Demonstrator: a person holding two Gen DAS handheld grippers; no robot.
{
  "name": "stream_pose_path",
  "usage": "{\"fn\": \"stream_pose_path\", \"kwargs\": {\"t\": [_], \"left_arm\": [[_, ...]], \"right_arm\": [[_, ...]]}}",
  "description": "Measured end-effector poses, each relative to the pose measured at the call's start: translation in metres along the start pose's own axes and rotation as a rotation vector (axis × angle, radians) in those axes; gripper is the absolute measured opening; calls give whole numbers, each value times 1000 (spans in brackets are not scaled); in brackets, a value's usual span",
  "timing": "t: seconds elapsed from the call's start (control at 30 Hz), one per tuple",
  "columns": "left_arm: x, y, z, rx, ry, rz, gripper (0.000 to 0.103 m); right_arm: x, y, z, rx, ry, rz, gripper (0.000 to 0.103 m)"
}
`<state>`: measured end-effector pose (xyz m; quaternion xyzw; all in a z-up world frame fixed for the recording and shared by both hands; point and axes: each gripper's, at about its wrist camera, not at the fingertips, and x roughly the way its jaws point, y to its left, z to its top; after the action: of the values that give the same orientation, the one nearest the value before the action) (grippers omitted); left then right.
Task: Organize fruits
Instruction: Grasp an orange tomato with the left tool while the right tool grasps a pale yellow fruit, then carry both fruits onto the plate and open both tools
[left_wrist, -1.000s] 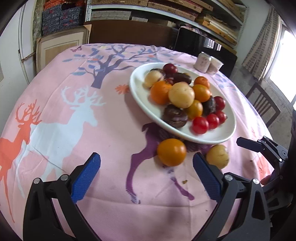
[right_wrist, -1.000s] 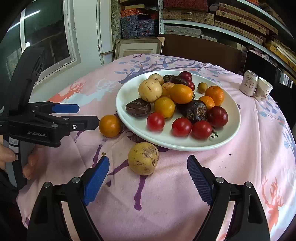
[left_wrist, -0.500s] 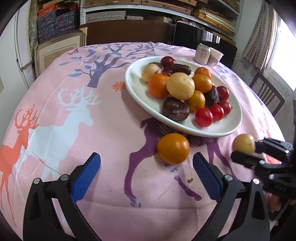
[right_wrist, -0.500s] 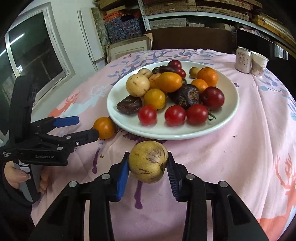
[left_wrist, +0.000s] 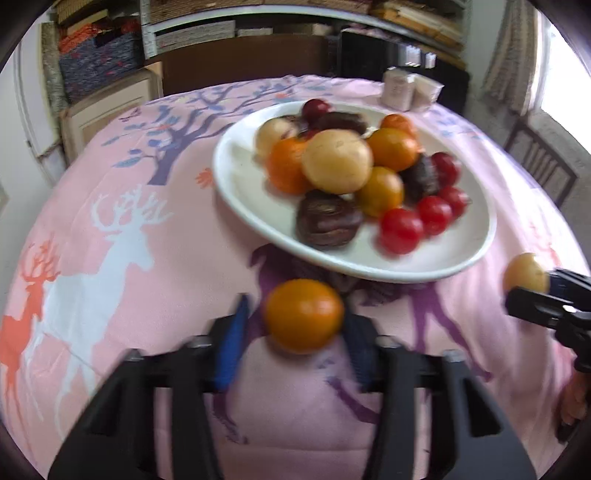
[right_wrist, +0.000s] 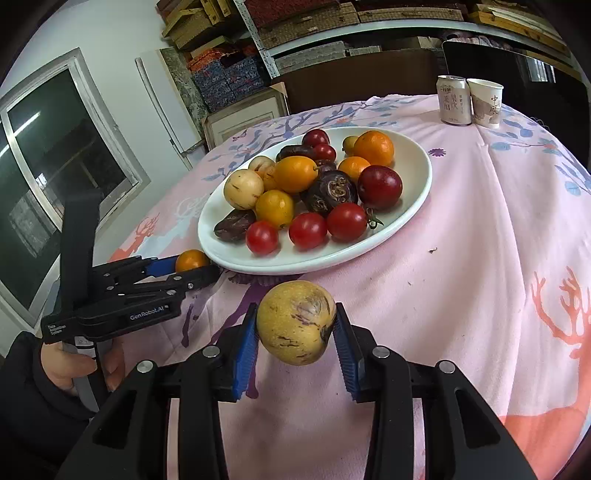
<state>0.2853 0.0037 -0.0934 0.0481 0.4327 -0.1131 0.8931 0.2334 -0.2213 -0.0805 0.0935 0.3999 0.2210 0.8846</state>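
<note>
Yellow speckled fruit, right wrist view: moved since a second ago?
Yes. The yellow speckled fruit was on the cloth near the white plate; now it sits clamped in the right tongs, off to the plate's near side.

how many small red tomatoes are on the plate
3, in a row at the near edge of the white plate: left, middle, right. Others may be hidden under the pile.

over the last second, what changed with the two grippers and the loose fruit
Both grippers closed in. The right gripper shut on the yellow speckled fruit; the left gripper has just been closing around the orange fruit. The plate and its piled fruit stayed put.
</note>
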Motion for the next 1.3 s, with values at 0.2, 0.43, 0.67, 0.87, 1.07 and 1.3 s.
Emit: {"fn": "stream_pose_path", "kwargs": {"t": [0.2, 0.43, 0.67, 0.87, 1.07, 1.3], "left_arm": [[-5, 0, -3, -6, -19, -4, 37], [-7, -3, -5, 10, -36, 15, 37], [-7, -3, -5, 6, -41, 24, 37], [-7, -3, -5, 4, -39, 25, 37], [-10, -3, -5, 12, -48, 27, 37], [-39, -10, -6, 14, -116, -2, 37]], "right_arm": [[-1, 1, -1, -2, -4, 7, 40], [-1, 1, 0, -1, -9, 4, 40], [-3, 0, -1, 2, -19, 2, 40], [0, -2, -1, 8, 13, -10, 40], [4, 1, -5, -32, 88, -67, 40], [-25, 6, -5, -78, 50, -62, 39]]}}
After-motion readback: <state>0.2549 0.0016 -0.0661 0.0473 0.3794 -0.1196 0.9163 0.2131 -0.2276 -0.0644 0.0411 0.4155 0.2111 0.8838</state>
